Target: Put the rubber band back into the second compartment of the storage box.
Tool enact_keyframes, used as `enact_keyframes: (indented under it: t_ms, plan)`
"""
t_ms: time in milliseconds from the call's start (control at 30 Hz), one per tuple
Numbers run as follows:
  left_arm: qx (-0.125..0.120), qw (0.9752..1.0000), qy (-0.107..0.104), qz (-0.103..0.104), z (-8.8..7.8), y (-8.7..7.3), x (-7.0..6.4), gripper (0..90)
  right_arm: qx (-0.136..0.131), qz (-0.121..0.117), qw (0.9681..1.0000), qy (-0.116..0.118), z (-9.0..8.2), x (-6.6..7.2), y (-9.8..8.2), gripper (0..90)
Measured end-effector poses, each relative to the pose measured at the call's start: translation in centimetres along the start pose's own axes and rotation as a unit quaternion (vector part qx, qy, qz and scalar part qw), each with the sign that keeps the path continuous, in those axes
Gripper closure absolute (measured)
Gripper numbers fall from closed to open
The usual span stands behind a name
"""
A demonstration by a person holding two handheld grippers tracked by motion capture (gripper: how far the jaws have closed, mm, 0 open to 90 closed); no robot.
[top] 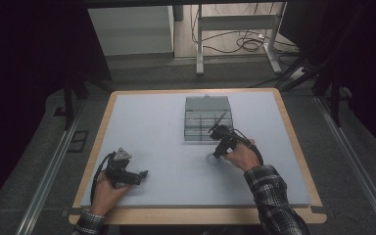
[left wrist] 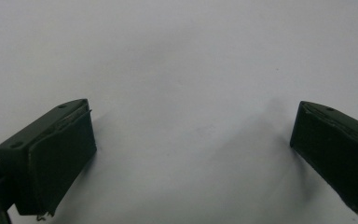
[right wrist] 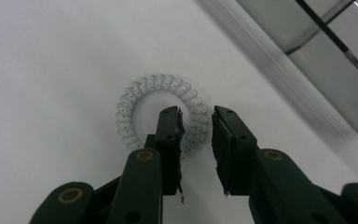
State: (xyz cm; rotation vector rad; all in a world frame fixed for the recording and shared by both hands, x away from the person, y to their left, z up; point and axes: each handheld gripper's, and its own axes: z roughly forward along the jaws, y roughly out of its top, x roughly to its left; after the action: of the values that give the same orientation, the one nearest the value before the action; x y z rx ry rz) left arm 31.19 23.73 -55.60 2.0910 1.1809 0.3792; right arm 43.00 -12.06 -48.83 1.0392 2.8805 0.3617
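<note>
Scene: I am working two hand-held grippers over a pale grey table [top: 156,127], with a clear plastic organiser box [top: 208,119] standing toward the far middle

Hair tie: a pale spiral hair tie [right wrist: 161,114] lies flat on the table, just on my side of the box's near right corner; from above it reads as a small whitish ring [top: 212,160]

Right gripper: my right gripper [right wrist: 196,122] is tipped down onto the ring from above, jaws a narrow gap apart and not yet closed on anything; in the high view it sits right over the tie [top: 217,155]

Key relation: one jaw tip stands inside the ring's hollow and the other just outside it, so the near right stretch of the coil runs between the two jaws

Axis: the tie is a flat loop with no long axis; what matters is that the coil crosses the jaw gap roughly squarely

Left gripper: my left gripper [top: 139,175] rests low at the near left of the table, well apart from the tie; its own view shows the jaws spread wide [left wrist: 193,140] over bare table, holding nothing

Nearer hand: the right, by a wide margin

Box: its clear wall runs across the upper right corner of the right gripper view [right wrist: 317,51], near the tie but not touching it

My read: the pinch is lined up; a squeeze should catch the coil, though the springy plastic could slip out sideways
</note>
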Motion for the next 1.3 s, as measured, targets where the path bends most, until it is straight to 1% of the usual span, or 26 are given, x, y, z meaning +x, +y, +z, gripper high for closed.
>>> enact_keyframes:
  t_ms: [167,300,333,433,467,567,600,700,733,800,833,867,900,967,1067,1100,1200,1300]
  plan:
    - [0.0,1.0,0.0,0.0,0.0,0.0,0.0,0.0,0.029,-0.015,0.9994,-0.013,0.6,0.3,0.9,74.7]
    - [0.0,1.0,0.0,0.0,0.0,0.0,0.0,0.0,0.053,-0.03,0.9978,-0.027,0.9,0.7,1.5,79.2]
    - [0.0,1.0,0.0,0.0,0.0,0.0,0.0,0.0,0.057,-0.028,0.9977,-0.024,1.0,0.8,1.6,80.6]
    - [0.0,1.0,-0.001,-0.001,0.0,0.0,0.0,0.0,0.069,-0.025,0.9969,-0.029,1.0,0.9,1.9,82.1]
    - [0.0,1.0,-0.001,-0.001,0.0,0.0,0.0,0.0,0.072,-0.022,0.9968,-0.027,1.0,0.9,2.0,82.2]
    - [0.0,1.0,-0.001,-0.001,0.0,0.0,0.0,0.0,0.07,-0.017,0.9971,-0.022,1.0,0.8,2.0,82.3]
    - [0.0,1.0,-0.001,-0.001,0.0,0.0,0.0,0.0,0.069,-0.011,0.9974,-0.018,0.8,0.8,2.1,82.3]
    - [0.0,1.0,-0.001,-0.001,0.0,0.0,0.0,0.0,0.066,-0.008,0.9977,-0.017,0.5,0.7,2.1,82.3]
    - [0.0,1.0,-0.001,0.0,0.0,0.0,0.0,0.0,0.061,-0.009,0.998,-0.013,0.2,0.6,2.0,82.3]
    - [0.0,1.0,0.0,0.0,0.0,0.0,0.0,0.0,0.056,-0.004,0.9983,-0.012,-0.6,0.6,2.1,82.3]
    - [0.0,1.0,0.0,0.0,0.0,0.0,0.0,0.0,0.056,-0.004,0.9983,-0.012,-0.6,0.6,2.1,82.3]
    - [0.0,1.0,0.0,0.0,0.0,0.0,0.0,0.0,0.053,-0.003,0.9985,-0.01,-1.1,0.5,2.1,82.3]
    - [0.0,1.0,0.0,0.0,0.0,0.0,0.0,0.0,0.053,-0.003,0.9985,-0.01,-1.1,0.5,2.1,82.3]
    - [0.0,1.0,0.0,0.001,0.0,0.0,0.0,0.0,0.052,0.0,0.9986,-0.009,-1.6,0.5,2.2,82.3]
    - [0.0,1.0,0.0,0.0,0.0,0.0,0.0,0.0,0.049,-0.003,0.9988,-0.01,-2.5,0.4,2.4,82.3]
    - [0.0,1.0,0.0,0.0,0.0,0.0,0.0,0.0,0.049,-0.003,0.9988,-0.01,-2.5,0.4,2.4,82.3]
    - [0.0,1.0,0.0,0.0,0.0,0.0,0.0,0.0,0.048,0.001,0.9988,-0.011,-3.3,0.3,2.7,82.3]
    - [0.0,1.0,0.0,0.0,0.0,0.0,0.0,0.0,0.047,0.001,0.9988,-0.012,-3.8,0.3,2.9,82.3]
